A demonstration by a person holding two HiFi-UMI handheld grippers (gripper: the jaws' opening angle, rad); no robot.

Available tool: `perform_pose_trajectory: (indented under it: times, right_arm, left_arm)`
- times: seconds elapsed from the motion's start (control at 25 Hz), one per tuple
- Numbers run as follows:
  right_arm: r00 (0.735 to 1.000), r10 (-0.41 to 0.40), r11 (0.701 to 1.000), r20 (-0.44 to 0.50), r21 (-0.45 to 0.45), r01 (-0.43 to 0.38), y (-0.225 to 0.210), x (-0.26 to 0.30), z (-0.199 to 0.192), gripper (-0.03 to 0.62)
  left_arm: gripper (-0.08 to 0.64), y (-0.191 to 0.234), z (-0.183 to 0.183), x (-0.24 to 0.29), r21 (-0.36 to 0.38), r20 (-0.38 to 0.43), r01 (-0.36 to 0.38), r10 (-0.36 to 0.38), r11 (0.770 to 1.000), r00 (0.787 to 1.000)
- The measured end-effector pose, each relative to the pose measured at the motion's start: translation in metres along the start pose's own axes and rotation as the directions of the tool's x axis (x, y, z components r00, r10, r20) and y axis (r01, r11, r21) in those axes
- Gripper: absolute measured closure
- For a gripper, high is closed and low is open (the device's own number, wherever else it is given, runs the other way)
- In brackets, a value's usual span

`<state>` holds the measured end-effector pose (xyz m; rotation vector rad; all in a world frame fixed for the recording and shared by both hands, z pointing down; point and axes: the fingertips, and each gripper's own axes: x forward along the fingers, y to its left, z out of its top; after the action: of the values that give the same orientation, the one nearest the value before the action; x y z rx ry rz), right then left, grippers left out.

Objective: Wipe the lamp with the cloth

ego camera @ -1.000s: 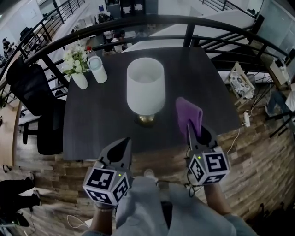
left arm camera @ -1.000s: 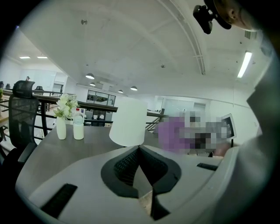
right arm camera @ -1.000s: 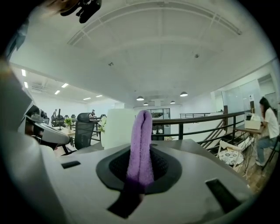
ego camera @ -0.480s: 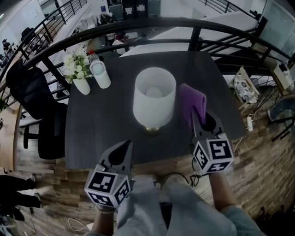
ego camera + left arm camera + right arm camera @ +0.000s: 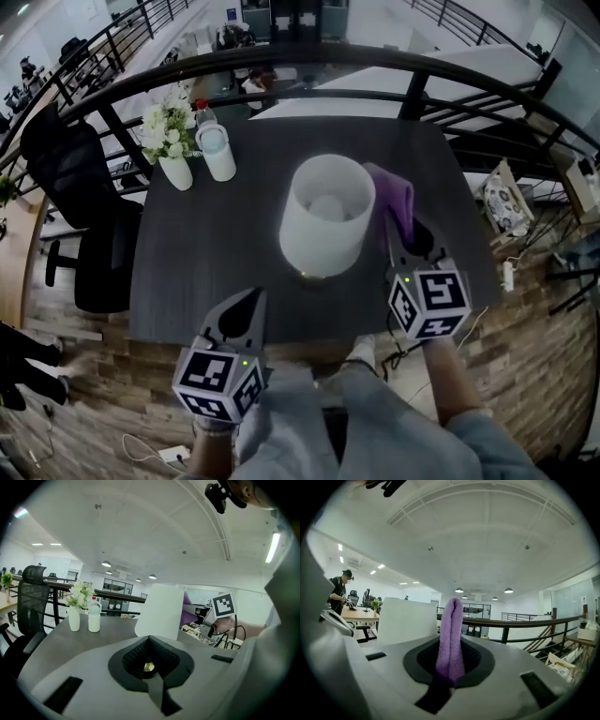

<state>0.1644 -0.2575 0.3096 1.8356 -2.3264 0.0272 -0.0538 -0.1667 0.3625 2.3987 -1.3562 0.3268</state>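
A lamp with a white drum shade (image 5: pixel 323 225) stands in the middle of the dark table (image 5: pixel 206 267). My right gripper (image 5: pixel 401 236) is shut on a purple cloth (image 5: pixel 394 199), which sticks up just to the right of the shade; whether they touch is unclear. In the right gripper view the folded cloth (image 5: pixel 451 634) rises from between the jaws, with the shade (image 5: pixel 407 620) to its left. My left gripper (image 5: pixel 249 300) is shut on nothing, at the table's near edge in front of the lamp. Its own view shows the shade (image 5: pixel 159 611) straight ahead and the cloth (image 5: pixel 188 613) behind it.
A vase of white flowers (image 5: pixel 172 142) and a white lidded cup (image 5: pixel 217 153) stand at the table's far left corner. A black office chair (image 5: pixel 80 206) sits left of the table. A black railing (image 5: pixel 375 58) curves behind it. Wooden floor lies below the near edge.
My right gripper has carried the cloth forward and up, from beside the lamp's base to the right side of the shade. The left gripper has barely moved.
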Motion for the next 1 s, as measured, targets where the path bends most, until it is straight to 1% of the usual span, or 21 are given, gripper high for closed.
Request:
perform_pose_trajectory:
  times: [0.2,0.32,0.64,0.88,1.0]
  right_arm:
    - [0.999,0.054,0.999,-0.006,0.002,-0.054,0.011,0.005,0.0,0.543]
    - [0.997,0.074,0.997,-0.014,0.012,-0.074,0.017,0.002,-0.004,0.543]
    - [0.998,0.066,0.996,-0.014,0.057,-0.065,0.03,-0.019,-0.012,0.543]
    - [0.999,0.053,0.997,-0.012,0.054,-0.052,0.042,-0.04,-0.018,0.543]
    - [0.998,0.06,0.997,-0.016,0.052,-0.059,0.052,-0.047,-0.022,0.543]
  left_arm:
    - [0.558,0.001,0.001,0.005,-0.024,0.003,-0.027,0.027,0.999,1.0]
    - [0.558,0.002,0.001,0.006,-0.028,0.006,-0.037,0.037,0.999,0.999]
    - [0.557,0.005,0.0,0.005,-0.018,-0.002,-0.023,0.023,1.0,1.0]
    - [0.558,0.004,-0.002,0.001,-0.004,-0.012,-0.002,0.002,1.0,1.0]
    - [0.558,0.006,-0.003,0.0,-0.002,-0.01,0.004,-0.004,1.0,1.0]
